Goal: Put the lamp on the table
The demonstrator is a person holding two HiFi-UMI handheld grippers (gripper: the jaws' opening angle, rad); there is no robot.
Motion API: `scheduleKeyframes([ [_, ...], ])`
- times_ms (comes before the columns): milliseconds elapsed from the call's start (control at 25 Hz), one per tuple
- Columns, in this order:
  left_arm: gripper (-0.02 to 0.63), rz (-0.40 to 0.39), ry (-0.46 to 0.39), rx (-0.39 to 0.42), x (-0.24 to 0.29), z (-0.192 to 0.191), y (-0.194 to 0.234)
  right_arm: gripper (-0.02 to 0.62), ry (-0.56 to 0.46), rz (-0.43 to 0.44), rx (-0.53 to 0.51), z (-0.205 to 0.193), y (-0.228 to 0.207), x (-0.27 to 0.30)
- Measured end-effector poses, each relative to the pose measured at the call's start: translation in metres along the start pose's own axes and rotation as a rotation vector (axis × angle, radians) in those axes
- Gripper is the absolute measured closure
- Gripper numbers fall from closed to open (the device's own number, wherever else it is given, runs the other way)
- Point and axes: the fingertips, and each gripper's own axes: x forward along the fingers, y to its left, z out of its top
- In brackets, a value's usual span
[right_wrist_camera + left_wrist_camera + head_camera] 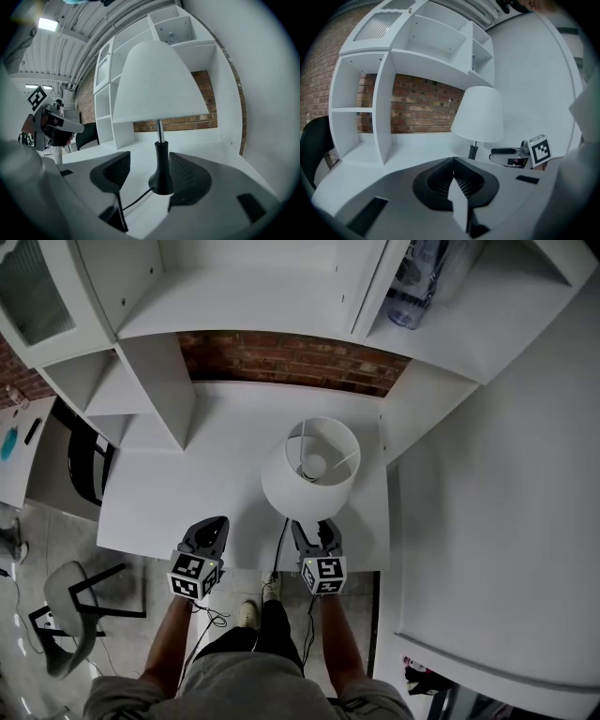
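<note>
Right gripper view shows the right gripper released around the stiff stem of the lamp at 12 o'clock, probably a safer hold than its thin-looking shade; left gripper clenched, empty.

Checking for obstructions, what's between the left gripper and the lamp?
Nothing but bare table separates the left gripper from the lamp, per the left gripper view.

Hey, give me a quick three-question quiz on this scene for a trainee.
1. True or false: the lamp lies on its side on the desk.
2. Which tool has its jaws apart on either side of the lamp's base? A: left tool. B: right tool.
3. Fill in: the lamp's shade is coloured ____.
Key: 1 false; 2 B; 3 white.
</note>
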Motion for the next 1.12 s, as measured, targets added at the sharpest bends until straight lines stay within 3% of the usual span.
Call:
scheduleKeyframes([
  [680, 0.6, -0.017, -0.053, 0.003, -0.024, 0.027, -0.02, 0.327, -0.013, -0.003, -0.019, 0.036, 0.016, -0.038],
  [1120, 0.601, -0.044, -0.095, 0.014, -0.033, 0.048, -0.036, 0.4, -0.024, 0.017, -0.027, 0.064, 0.031, -0.057],
])
